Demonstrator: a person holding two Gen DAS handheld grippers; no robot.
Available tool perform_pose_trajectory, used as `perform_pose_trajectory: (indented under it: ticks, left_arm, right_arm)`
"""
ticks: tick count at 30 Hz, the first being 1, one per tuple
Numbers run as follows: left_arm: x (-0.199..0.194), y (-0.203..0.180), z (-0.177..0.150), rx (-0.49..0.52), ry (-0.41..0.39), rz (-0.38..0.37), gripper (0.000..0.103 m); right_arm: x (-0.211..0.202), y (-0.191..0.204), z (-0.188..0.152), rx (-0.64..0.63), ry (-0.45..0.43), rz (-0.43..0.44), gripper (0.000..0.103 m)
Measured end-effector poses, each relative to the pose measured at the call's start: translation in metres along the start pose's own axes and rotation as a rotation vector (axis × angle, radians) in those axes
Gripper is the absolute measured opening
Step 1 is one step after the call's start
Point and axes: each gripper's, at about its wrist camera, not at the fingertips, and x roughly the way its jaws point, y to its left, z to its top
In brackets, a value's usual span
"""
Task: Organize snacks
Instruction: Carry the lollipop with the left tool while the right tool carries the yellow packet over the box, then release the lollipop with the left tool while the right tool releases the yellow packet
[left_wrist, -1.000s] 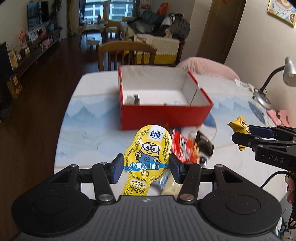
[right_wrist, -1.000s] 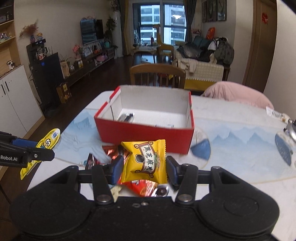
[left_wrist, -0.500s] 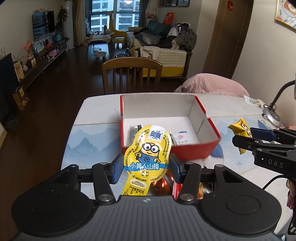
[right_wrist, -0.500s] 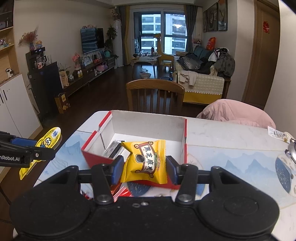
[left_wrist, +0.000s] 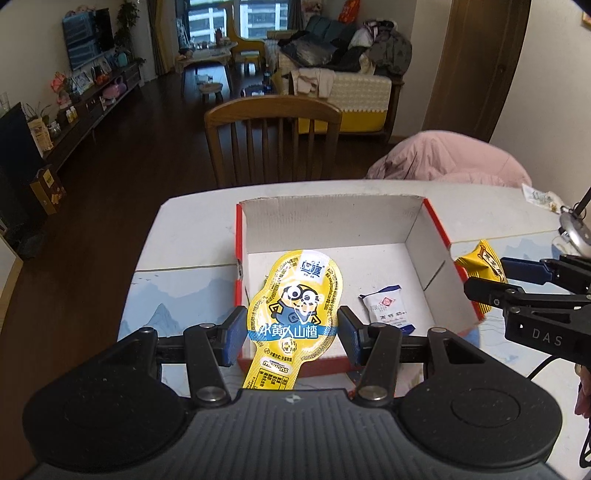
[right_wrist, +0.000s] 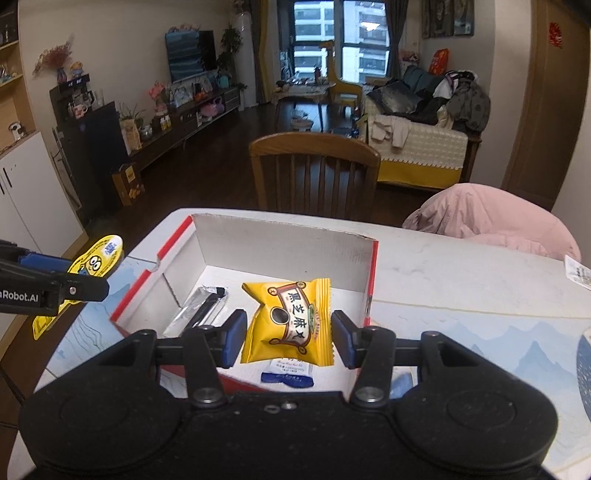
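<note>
My left gripper (left_wrist: 291, 334) is shut on a yellow Minions snack pack (left_wrist: 295, 306) and holds it above the left part of the open red box (left_wrist: 436, 229). My right gripper (right_wrist: 288, 338) is shut on a yellow sesame snack packet (right_wrist: 291, 321) above the same red box (right_wrist: 371, 269). Inside the box lie a white and blue sachet (left_wrist: 386, 308) and a silver wrapped bar (right_wrist: 201, 308). The right gripper and its packet show at the right of the left wrist view (left_wrist: 484, 262). The left gripper with the Minions pack shows at the left of the right wrist view (right_wrist: 92, 264).
The box stands on a white table with a blue mountain-print mat (left_wrist: 177, 295). A wooden chair (left_wrist: 273, 140) stands behind the table. A pink cushion (right_wrist: 491, 218) lies at the table's far right. A lamp base (left_wrist: 574, 232) sits at the right edge.
Both grippers have risen and moved forward over the red box, each still holding its snack. The loose snacks in front of the box have dropped out of view.
</note>
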Motion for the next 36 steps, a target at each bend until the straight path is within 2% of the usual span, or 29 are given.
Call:
perform_pose_trajectory:
  ticks: [12, 16, 22, 36]
  left_arm:
    - [0.07, -0.018, 0.018, 0.052, 0.129, 0.045, 0.052]
    - [0.091, -0.021, 0.019, 0.071, 0.177, 0.073, 0.052]
    - [0.115, -0.023, 0.017, 0.083, 0.245, 0.076, 0.052]
    - [0.158, -0.019, 0.014, 0.103, 0.375, 0.092, 0.052]
  right_arm:
    - [0.064, 0.0, 0.004, -0.061, 0.138, 0.041, 0.049]
    - [0.085, 0.007, 0.002, -0.117, 0.193, 0.042, 0.05]
    - [0.114, 0.01, -0.002, -0.155, 0.269, 0.033, 0.049]
    - [0.146, 0.01, -0.014, -0.206, 0.37, 0.048, 0.05]
